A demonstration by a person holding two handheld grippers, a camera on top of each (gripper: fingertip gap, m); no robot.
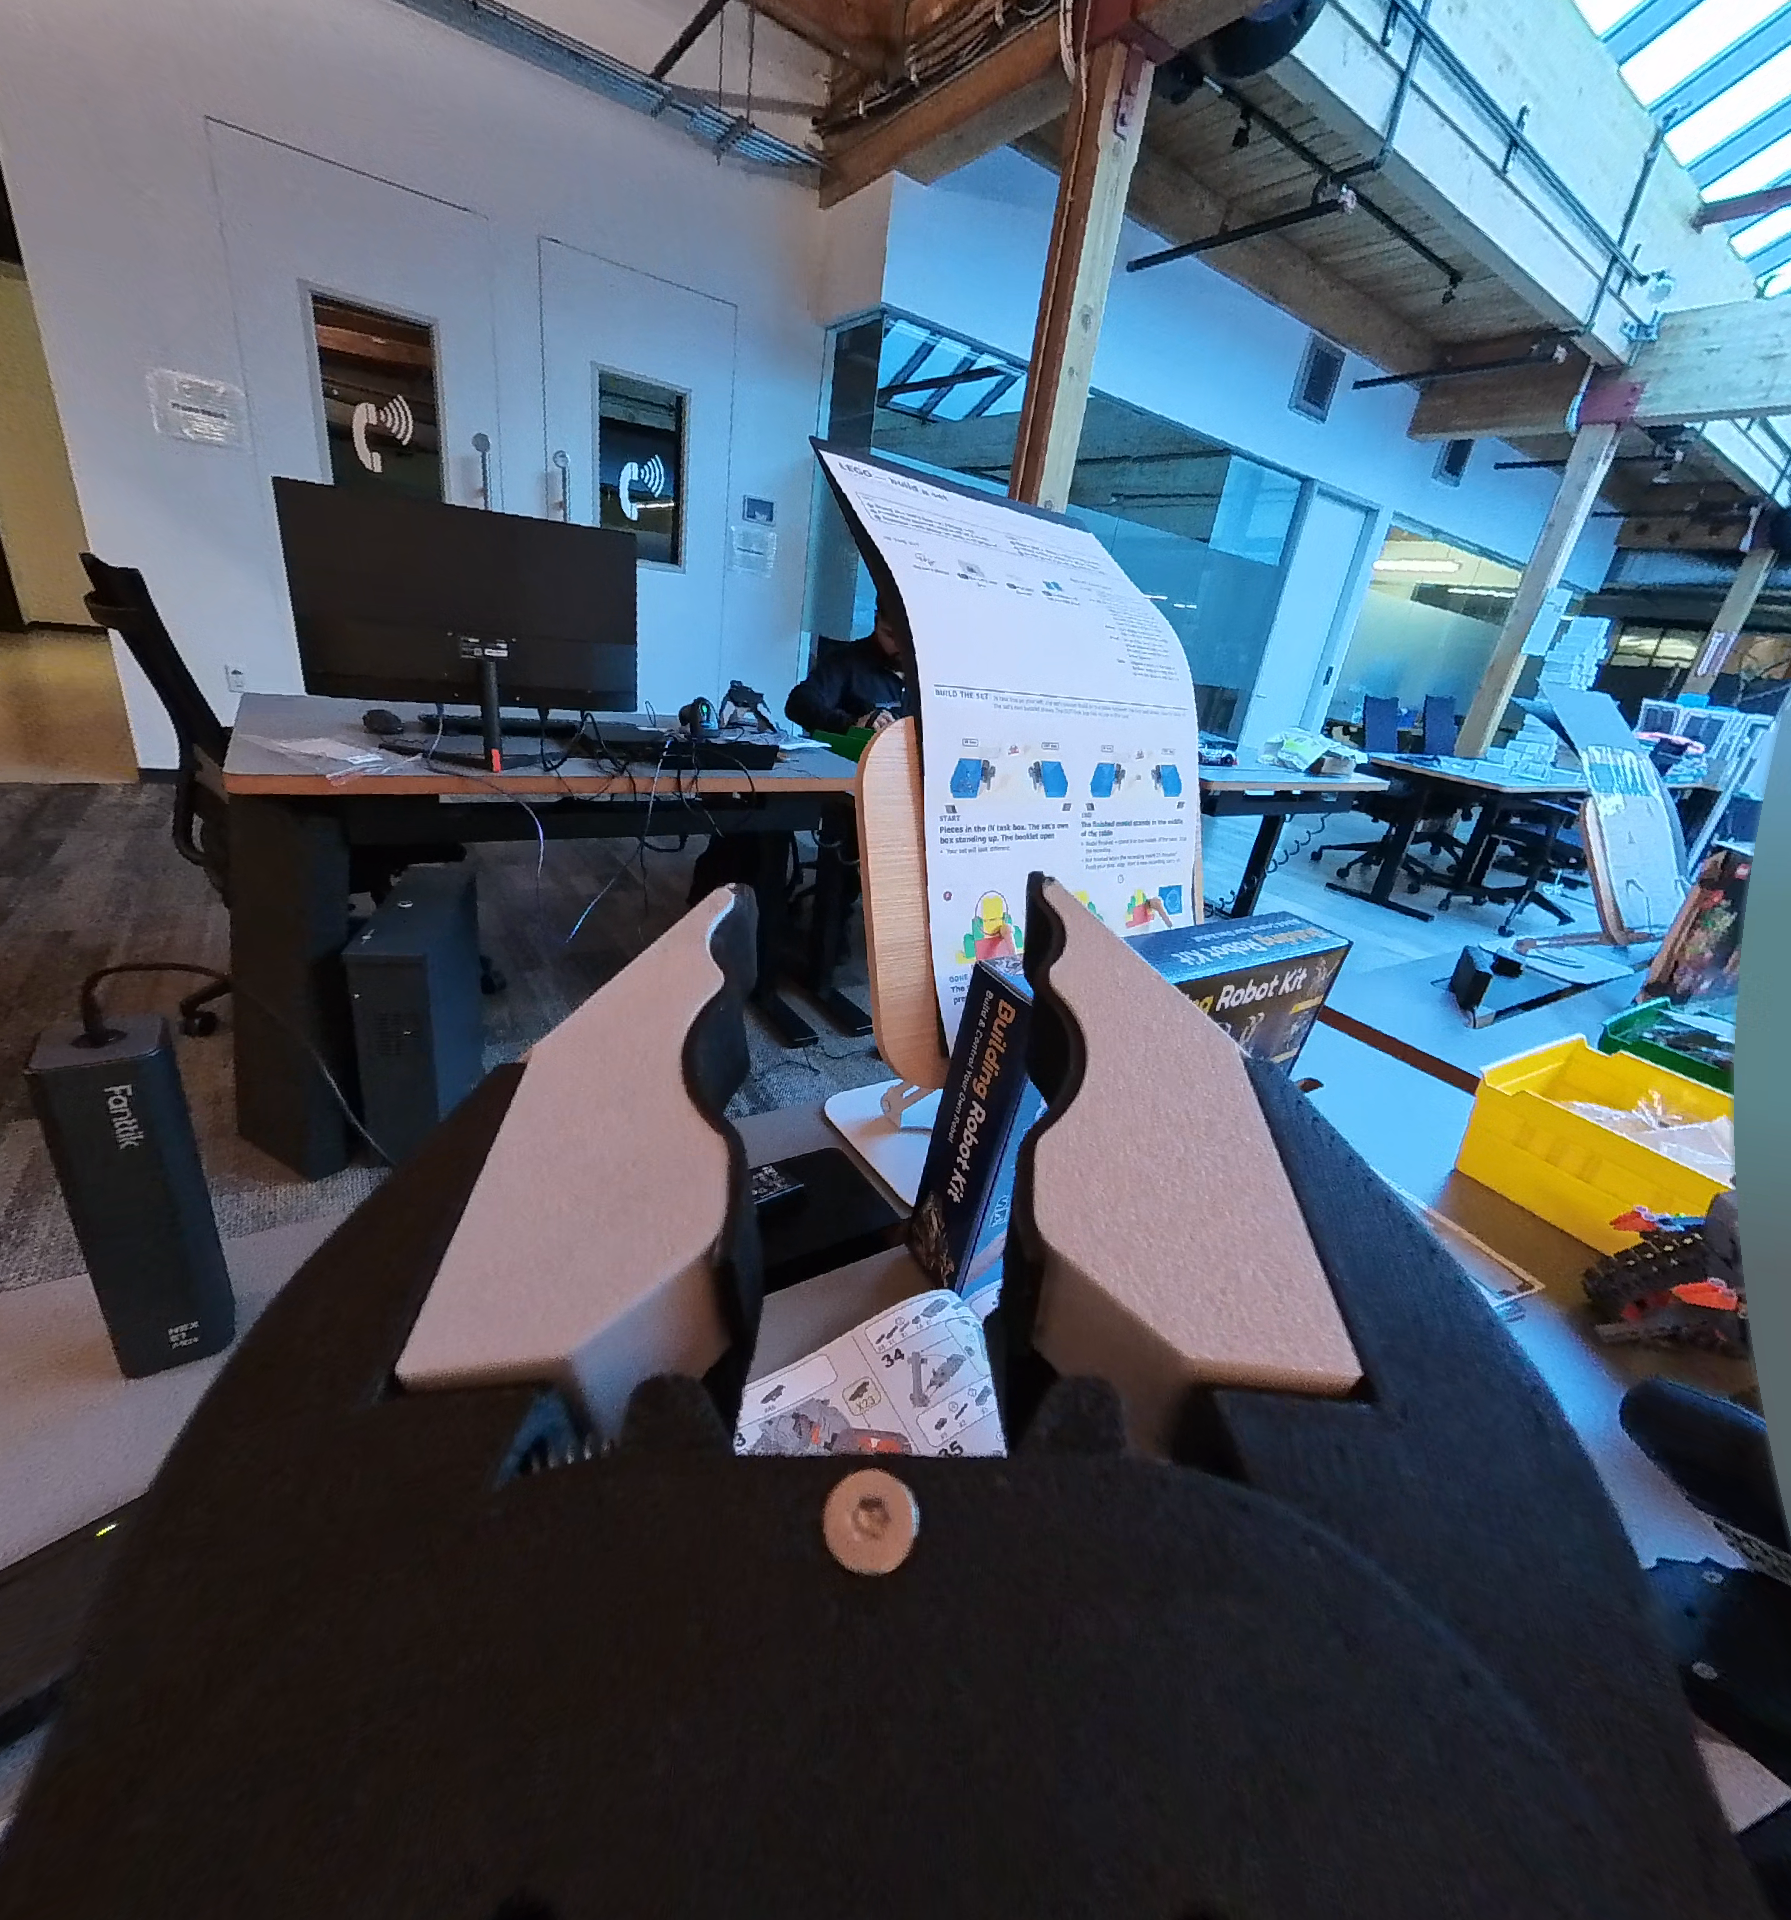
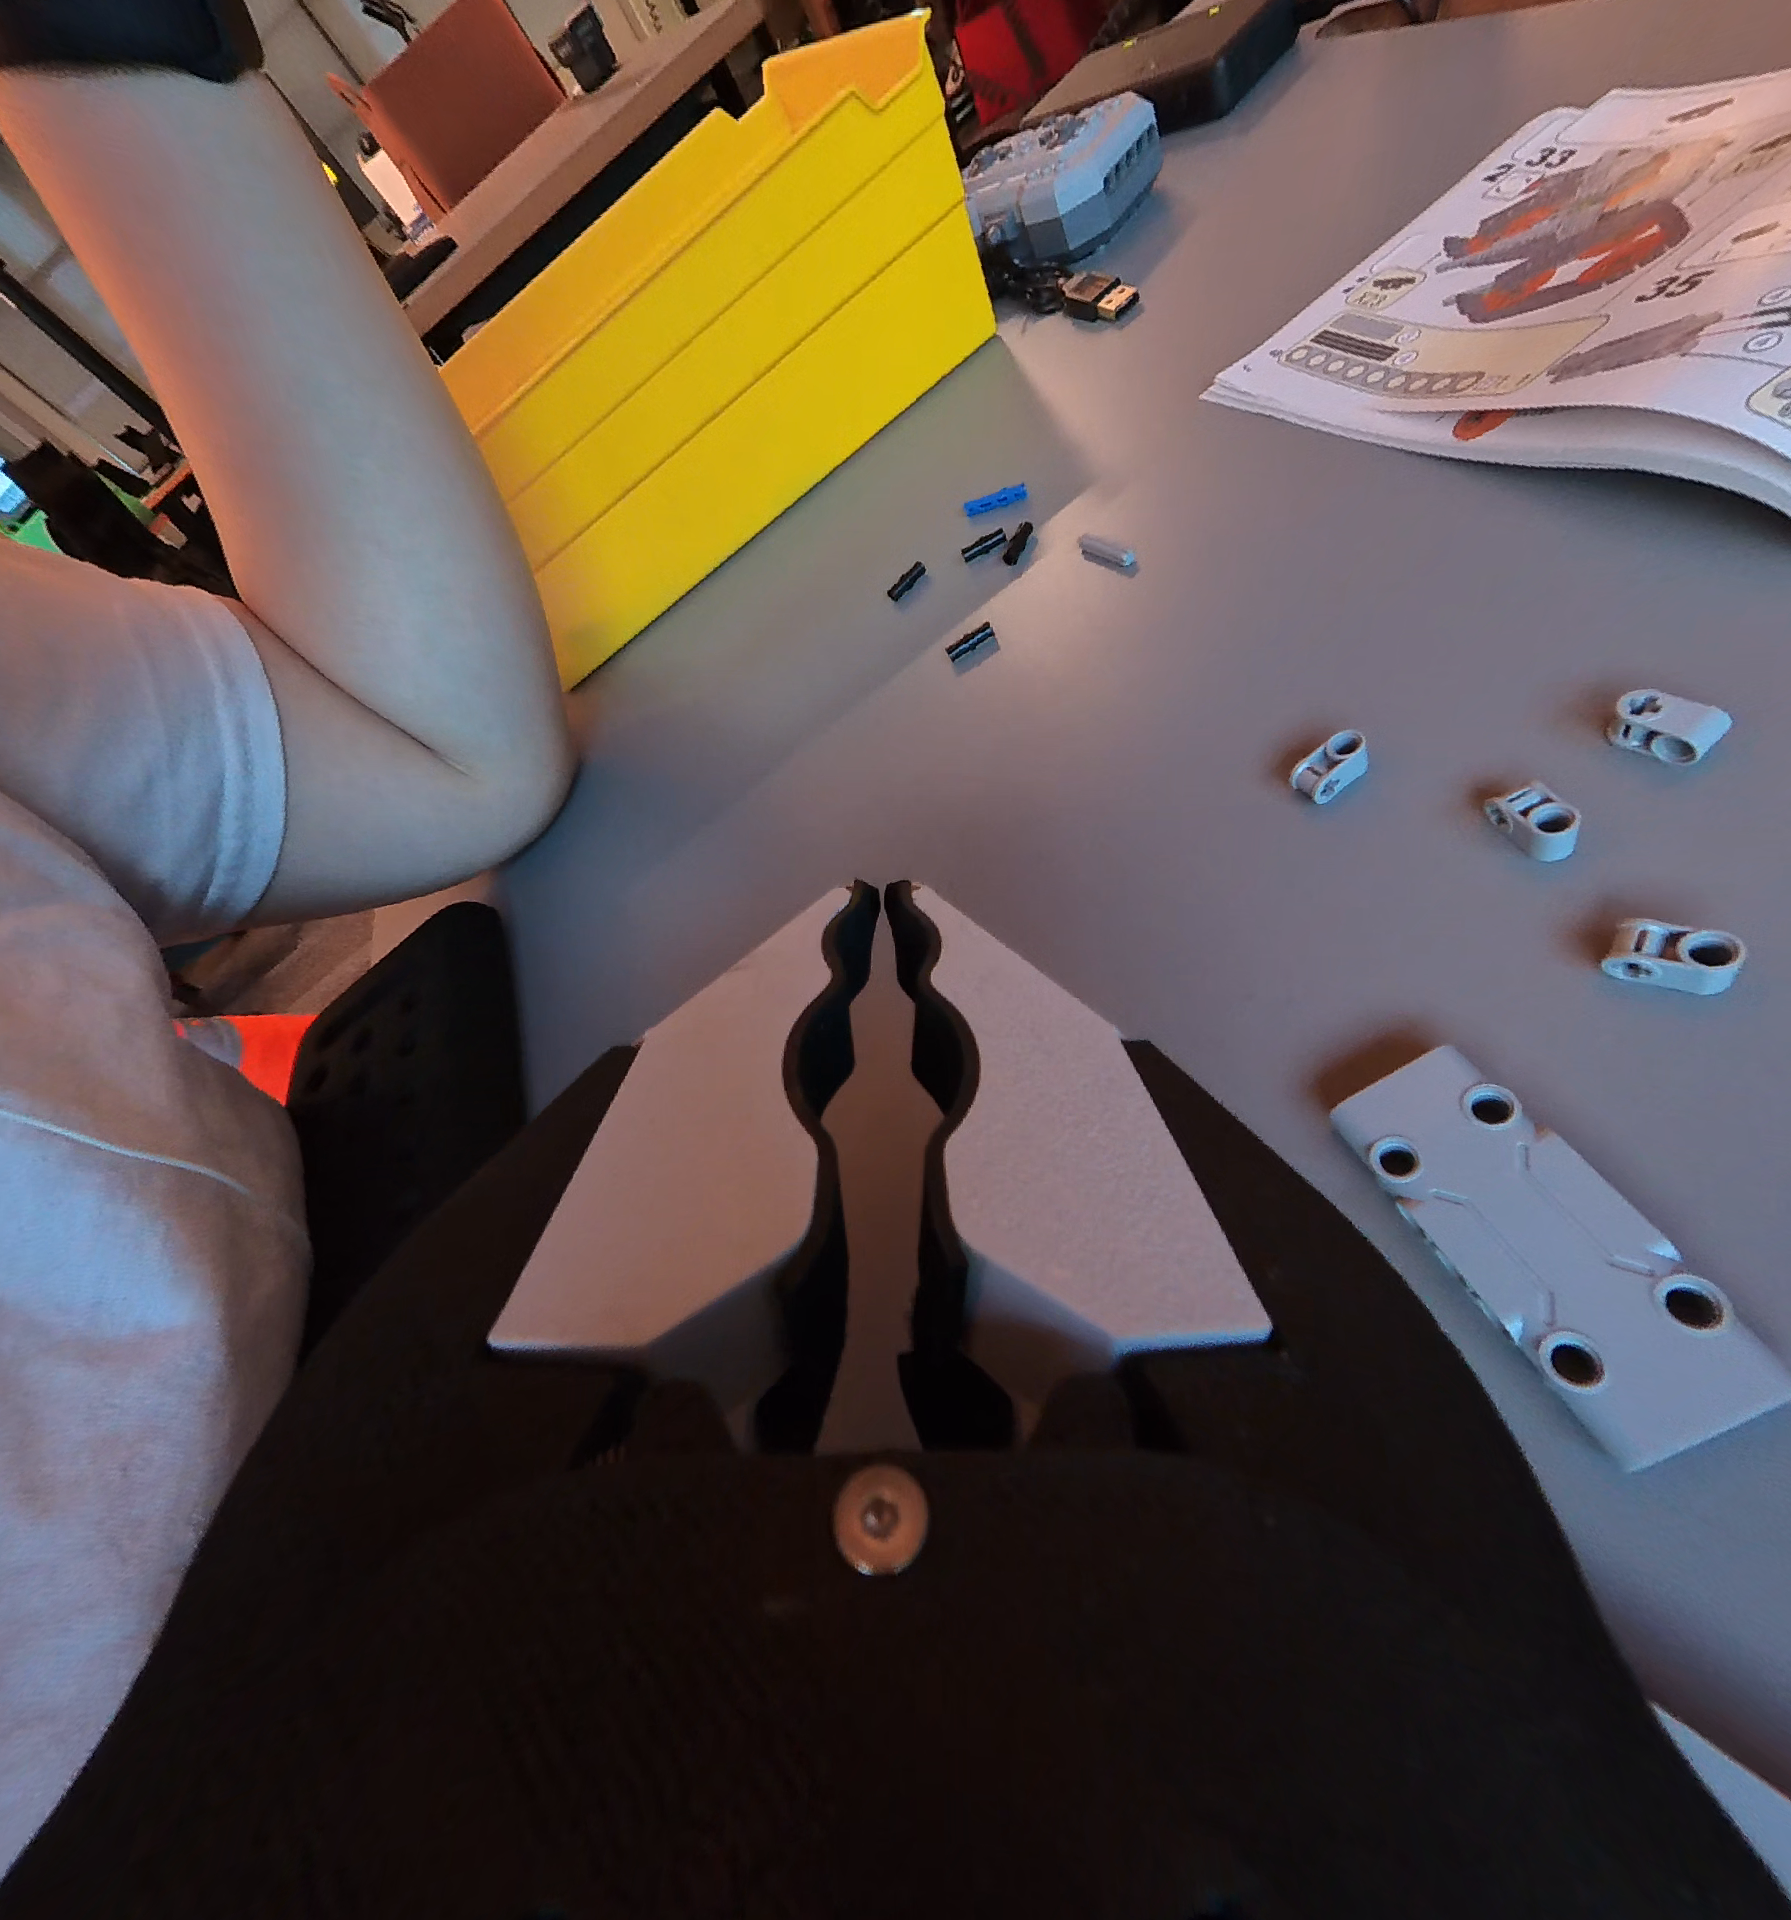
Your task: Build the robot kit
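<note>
My left gripper (image 1: 886, 904) is open and empty, raised above the grey table, pointing at a dark blue kit box (image 1: 984, 1122) standing upright. An open instruction booklet (image 1: 880, 1382) lies below its fingers. My right gripper (image 2: 883, 888) is shut and empty, low over the grey table (image 2: 1182, 623). A flat grey panel piece (image 2: 1556, 1268) lies to its right. Several small grey connector pieces (image 2: 1535, 821) lie beyond that. Several black pins (image 2: 974, 644), a blue pin (image 2: 995, 501) and a grey pin (image 2: 1107, 551) lie ahead of the tips.
A yellow bin (image 2: 745, 353) stands ahead left, also in the left wrist view (image 1: 1587, 1132). A person's bare arm (image 2: 299, 499) bends beside it. The booklet (image 2: 1597, 312) lies far right. A grey battery block (image 2: 1062, 177) with cable lies behind. A paper sheet on a wooden stand (image 1: 1036, 748) rises behind the box. A partly built model (image 1: 1660, 1288) sits at right.
</note>
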